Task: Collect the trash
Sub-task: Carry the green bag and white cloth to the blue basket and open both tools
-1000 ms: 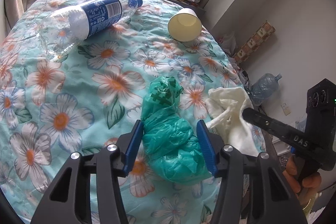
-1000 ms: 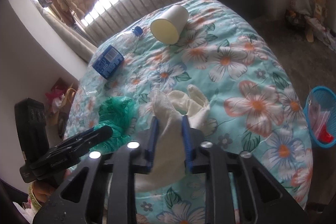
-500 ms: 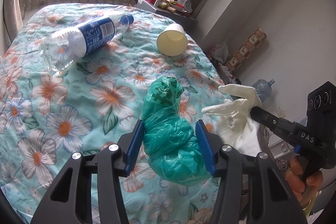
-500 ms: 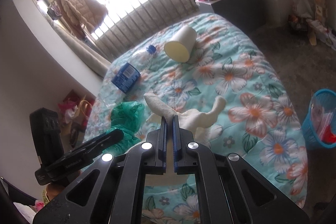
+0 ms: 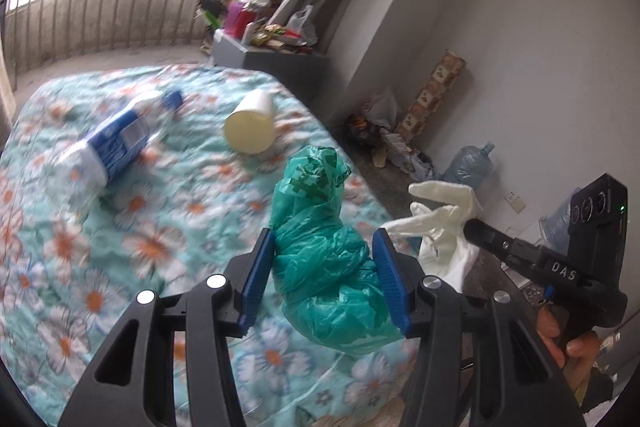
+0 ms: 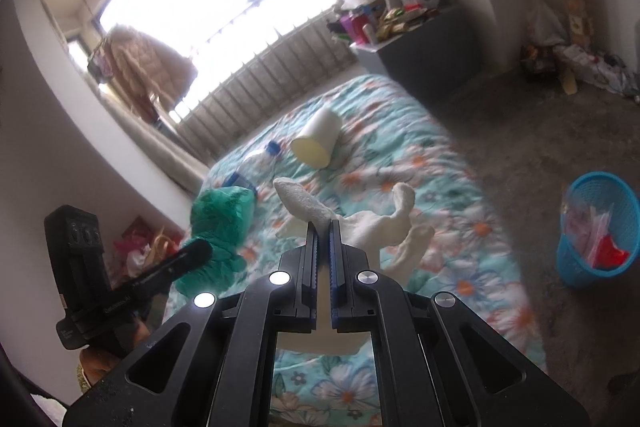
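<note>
While left claw (image 5: 324,255) grips green bag (image 5: 320,267), both lifted higher; glove (image 6: 372,223) too.

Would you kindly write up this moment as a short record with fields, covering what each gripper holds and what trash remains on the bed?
left gripper: shut on green plastic bag, lifted off the bed
right gripper: shut on white glove, held above the bed
left on bed: plastic bottle, paper cup, both on their sides
bed: floral cover
bin: blue basket on the floor, some trash inside
</note>
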`<state>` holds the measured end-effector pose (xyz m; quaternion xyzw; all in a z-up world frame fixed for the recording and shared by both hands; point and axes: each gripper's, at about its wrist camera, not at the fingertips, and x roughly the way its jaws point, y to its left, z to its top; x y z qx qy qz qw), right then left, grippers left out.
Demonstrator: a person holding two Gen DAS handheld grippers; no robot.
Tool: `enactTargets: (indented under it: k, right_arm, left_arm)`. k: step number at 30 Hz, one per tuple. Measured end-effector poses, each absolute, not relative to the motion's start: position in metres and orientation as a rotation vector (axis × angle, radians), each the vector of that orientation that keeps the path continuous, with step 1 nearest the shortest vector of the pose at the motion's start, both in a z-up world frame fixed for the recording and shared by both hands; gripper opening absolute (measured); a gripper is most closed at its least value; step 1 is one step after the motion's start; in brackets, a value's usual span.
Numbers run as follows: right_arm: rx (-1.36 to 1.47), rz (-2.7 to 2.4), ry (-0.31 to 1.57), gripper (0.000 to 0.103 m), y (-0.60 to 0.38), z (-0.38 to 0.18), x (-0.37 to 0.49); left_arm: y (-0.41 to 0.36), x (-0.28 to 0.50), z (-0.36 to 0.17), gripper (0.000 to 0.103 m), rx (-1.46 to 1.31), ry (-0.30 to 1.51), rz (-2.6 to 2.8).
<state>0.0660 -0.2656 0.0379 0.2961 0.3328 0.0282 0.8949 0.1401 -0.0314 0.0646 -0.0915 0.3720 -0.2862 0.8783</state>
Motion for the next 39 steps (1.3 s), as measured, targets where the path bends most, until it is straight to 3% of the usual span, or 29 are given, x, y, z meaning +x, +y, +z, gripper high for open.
enactTargets:
  k: [7, 13, 26, 39]
  right_arm:
    - [0.691, -0.083, 0.59, 0.003, -0.331, 0.043, 0.024]
    - [0.775, -0.244, 0.515, 0.003, -0.396, 0.034, -0.016]
    - [0.979, -0.589, 0.517, 0.003, -0.507, -0.05, -0.062]
    - [1.181, -0.647, 0.509, 0.007, -0.596, -0.139, -0.036]
  left_arm:
    - [-0.103, 0.15, 0.08, 0.049, -0.146, 0.783, -0.74]
    - [-0.181, 0.167, 0.064, 0.049, -0.112, 0.893, -0.867]
    - [-0.369, 0.22, -0.032, 0.05, 0.028, 1.202, -0.972]
    - [-0.516, 0.264, -0.136, 0.051, 0.183, 1.378, -0.974]
